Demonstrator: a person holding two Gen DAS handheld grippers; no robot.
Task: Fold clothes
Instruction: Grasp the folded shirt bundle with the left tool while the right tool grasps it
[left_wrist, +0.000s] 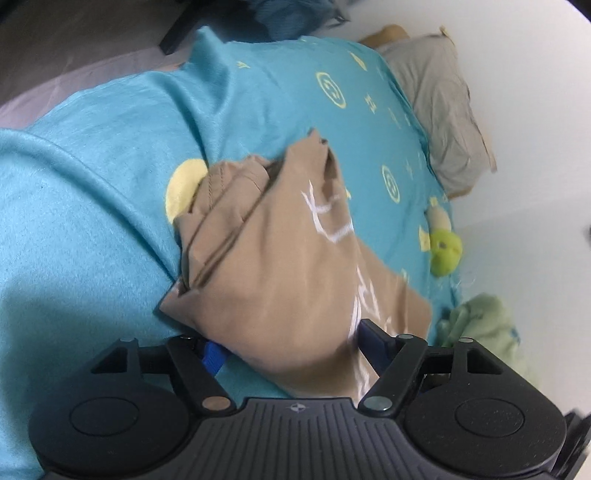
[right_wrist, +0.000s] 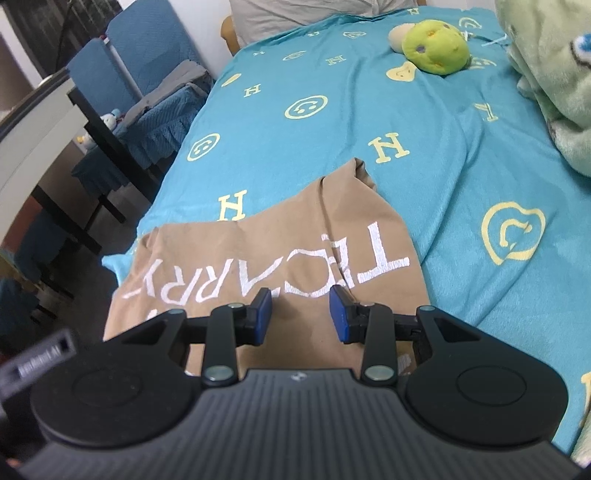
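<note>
A tan garment (left_wrist: 280, 266) with white stitched lettering lies bunched on the turquoise bedspread (left_wrist: 110, 184). In the left wrist view its collar end is crumpled and folds run along its left side. My left gripper (left_wrist: 291, 345) is open, its blue pads (left_wrist: 213, 356) wide apart, and the near end of the cloth sits between them. In the right wrist view the same garment (right_wrist: 295, 236) lies flatter, reaching the bed's left edge. My right gripper (right_wrist: 302, 313) hovers just over the lettering, open, with nothing between its fingers.
A green plush toy (right_wrist: 436, 48) and a pale green fluffy blanket (right_wrist: 550, 85) lie at the far right of the bed. A grey pillow (left_wrist: 439, 110) is at the head, by the wall. Blue-covered chairs (right_wrist: 147, 74) and a dark table (right_wrist: 92, 122) stand left of the bed.
</note>
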